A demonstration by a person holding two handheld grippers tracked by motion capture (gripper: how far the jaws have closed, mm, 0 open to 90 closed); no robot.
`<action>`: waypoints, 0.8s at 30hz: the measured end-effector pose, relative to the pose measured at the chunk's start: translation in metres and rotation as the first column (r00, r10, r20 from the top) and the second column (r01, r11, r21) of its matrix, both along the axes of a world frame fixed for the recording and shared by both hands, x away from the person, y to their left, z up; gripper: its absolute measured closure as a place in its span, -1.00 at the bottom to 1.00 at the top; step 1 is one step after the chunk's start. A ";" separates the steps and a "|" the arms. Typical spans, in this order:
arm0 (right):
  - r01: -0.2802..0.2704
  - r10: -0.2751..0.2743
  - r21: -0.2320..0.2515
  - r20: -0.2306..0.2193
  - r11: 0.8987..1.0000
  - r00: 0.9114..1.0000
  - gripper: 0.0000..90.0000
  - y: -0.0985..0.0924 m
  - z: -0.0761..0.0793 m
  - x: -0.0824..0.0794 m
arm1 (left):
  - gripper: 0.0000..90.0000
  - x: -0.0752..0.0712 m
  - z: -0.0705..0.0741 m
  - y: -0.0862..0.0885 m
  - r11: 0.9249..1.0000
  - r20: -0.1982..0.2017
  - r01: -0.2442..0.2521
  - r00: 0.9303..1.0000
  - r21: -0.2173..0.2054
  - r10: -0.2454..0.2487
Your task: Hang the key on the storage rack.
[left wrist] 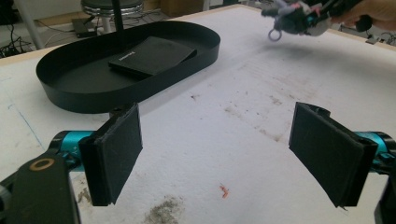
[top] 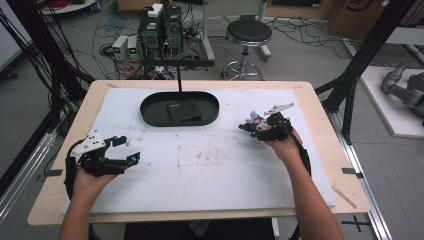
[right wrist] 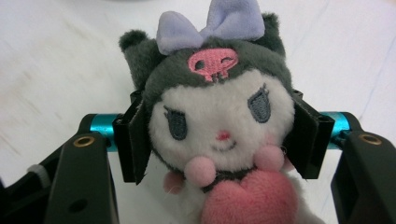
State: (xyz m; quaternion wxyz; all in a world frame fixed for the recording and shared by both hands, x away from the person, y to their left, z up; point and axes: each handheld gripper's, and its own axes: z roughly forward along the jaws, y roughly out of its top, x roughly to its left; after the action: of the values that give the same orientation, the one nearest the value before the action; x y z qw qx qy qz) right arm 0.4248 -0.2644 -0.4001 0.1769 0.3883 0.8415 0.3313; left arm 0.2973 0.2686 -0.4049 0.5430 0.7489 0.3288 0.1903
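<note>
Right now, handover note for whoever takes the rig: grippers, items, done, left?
Right gripper: shut on the plush toy, held above the white mat at the right.
Left gripper: open, holding nothing, low over the mat's left side.
Black oval tray: at the far side, with a flat black item in it.
Done: toy picked up.
Left: probably set the toy in the tray.

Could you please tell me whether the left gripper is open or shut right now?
Open. In the left gripper view the left gripper has its two padded fingers spread wide apart, with bare white table cover between them.
</note>
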 end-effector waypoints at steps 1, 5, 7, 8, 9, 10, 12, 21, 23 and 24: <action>-0.005 0.005 0.005 0.008 1.000 1.000 -0.23 0.001 0.011 -0.001 | -0.62 0.000 0.001 -0.001 1.000 0.002 0.001 1.000 0.000 -0.001; -0.019 0.017 0.039 0.031 0.999 0.999 -0.23 0.005 0.034 0.000 | -0.62 -0.001 0.002 0.000 1.000 0.006 0.000 1.000 -0.003 0.000; -0.028 0.026 0.044 0.046 0.999 0.999 -0.23 0.009 0.045 0.001 | -0.62 -0.001 0.003 0.000 1.000 0.009 0.000 1.000 -0.005 0.000; -0.033 0.031 0.045 0.052 0.998 0.998 -0.23 0.012 0.049 0.002 | -0.62 -0.001 0.004 0.001 1.000 0.011 0.001 1.000 -0.004 -0.001; -0.040 0.037 0.044 0.059 0.998 0.998 -0.23 0.014 0.054 0.002 | -0.62 -0.002 0.004 0.001 1.000 0.010 -0.001 1.000 -0.006 0.001; -0.045 0.042 0.044 0.066 0.998 0.997 -0.23 0.017 0.058 0.003 | -0.62 -0.002 0.004 0.001 1.000 0.012 0.000 1.000 -0.008 0.001; -0.054 0.051 0.047 0.074 0.997 0.996 -0.23 0.023 0.066 0.004 | -0.62 -0.002 0.005 0.002 1.000 0.011 -0.001 1.000 -0.008 0.001; -0.103 0.097 0.047 0.102 0.994 0.990 -0.23 0.053 0.091 0.014 | -0.62 -0.007 0.006 0.005 1.000 0.014 -0.009 1.000 -0.010 0.009; -0.110 0.105 0.044 0.103 0.993 0.989 -0.24 0.061 0.095 0.017 | -0.62 -0.008 0.006 0.007 1.000 0.013 -0.011 1.000 -0.008 0.011; -0.118 0.114 0.038 0.105 0.992 0.988 -0.23 0.064 0.098 0.018 | -0.62 -0.009 0.006 0.008 1.000 0.010 -0.013 1.000 -0.009 0.013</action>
State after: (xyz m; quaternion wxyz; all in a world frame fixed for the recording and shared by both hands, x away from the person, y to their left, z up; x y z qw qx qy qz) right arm 0.4432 -0.2003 -0.3025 0.1915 0.3251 0.8450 0.3789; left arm 0.2886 0.2768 -0.3988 0.5467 0.7434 0.3317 0.1963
